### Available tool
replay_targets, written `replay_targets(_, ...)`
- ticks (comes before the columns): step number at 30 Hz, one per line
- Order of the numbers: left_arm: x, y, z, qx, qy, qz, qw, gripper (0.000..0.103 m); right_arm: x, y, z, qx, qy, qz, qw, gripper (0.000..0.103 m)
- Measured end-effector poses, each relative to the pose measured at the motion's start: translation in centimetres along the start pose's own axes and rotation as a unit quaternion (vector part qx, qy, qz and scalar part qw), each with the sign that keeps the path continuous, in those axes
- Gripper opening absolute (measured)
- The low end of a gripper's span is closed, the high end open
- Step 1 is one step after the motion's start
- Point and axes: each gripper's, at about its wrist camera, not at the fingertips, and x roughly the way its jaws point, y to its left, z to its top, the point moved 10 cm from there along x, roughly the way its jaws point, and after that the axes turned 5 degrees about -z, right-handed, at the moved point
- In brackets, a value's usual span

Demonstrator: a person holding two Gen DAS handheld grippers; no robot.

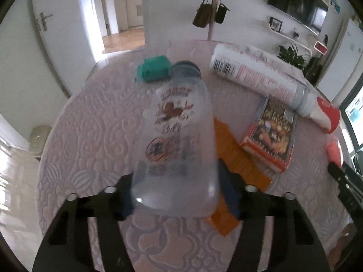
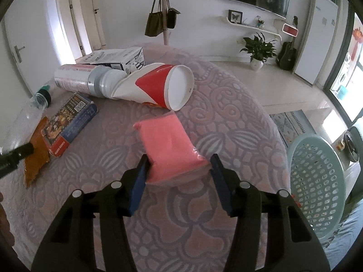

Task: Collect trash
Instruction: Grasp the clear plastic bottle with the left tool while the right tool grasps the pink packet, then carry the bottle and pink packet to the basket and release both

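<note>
My left gripper point(image 1: 174, 188) is shut on a clear plastic bottle point(image 1: 177, 140) with a dark cap, gripping its base. The bottle also shows at the left edge of the right wrist view point(image 2: 34, 106). My right gripper point(image 2: 179, 176) is open, its jaws on either side of a pink packet point(image 2: 168, 145) lying on the patterned tablecloth point(image 2: 226, 117). A red and white paper cup point(image 2: 163, 86) lies on its side beyond the packet. A spray can point(image 2: 81, 79), a small printed box point(image 2: 70, 124) and an orange wrapper point(image 2: 36, 156) lie to the left.
A pale blue perforated basket point(image 2: 317, 181) stands on the floor right of the table. A white carton point(image 2: 113, 59) sits at the table's far side. A green crumpled item point(image 1: 154, 68) lies behind the bottle. A coat stand with bags point(image 2: 163, 18) is beyond the table.
</note>
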Motion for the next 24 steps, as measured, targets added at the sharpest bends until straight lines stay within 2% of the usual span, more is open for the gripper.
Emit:
replay_targets(9,-1.5,-0.6,-0.8,-0.005,-0.024,0.009,0.9997,0.054,-0.4,-0.5,-0.1,0.023,-0.002,0.043,0.999,0.050)
replay_targets(14,-3.4,-1.1,-1.4,-0.015,-0.041,0.005,0.9991,0.054,-1.1,-0.7,-0.4,0.037,-0.001,0.087,0.996,0.050)
replay_targets(18,-5.5,-2.0,-1.6,-0.008,-0.065,0.003,0.9979,0.054,-1.7,-0.9,-0.9,0.041,-0.005,0.098,0.994,0.050)
replay_targets(24,-8.7,-4.0,-0.9,0.004,-0.101,-0.018,0.9948,0.053,-3.6,-1.9,-0.9,0.051,-0.023,0.109,0.993,0.050)
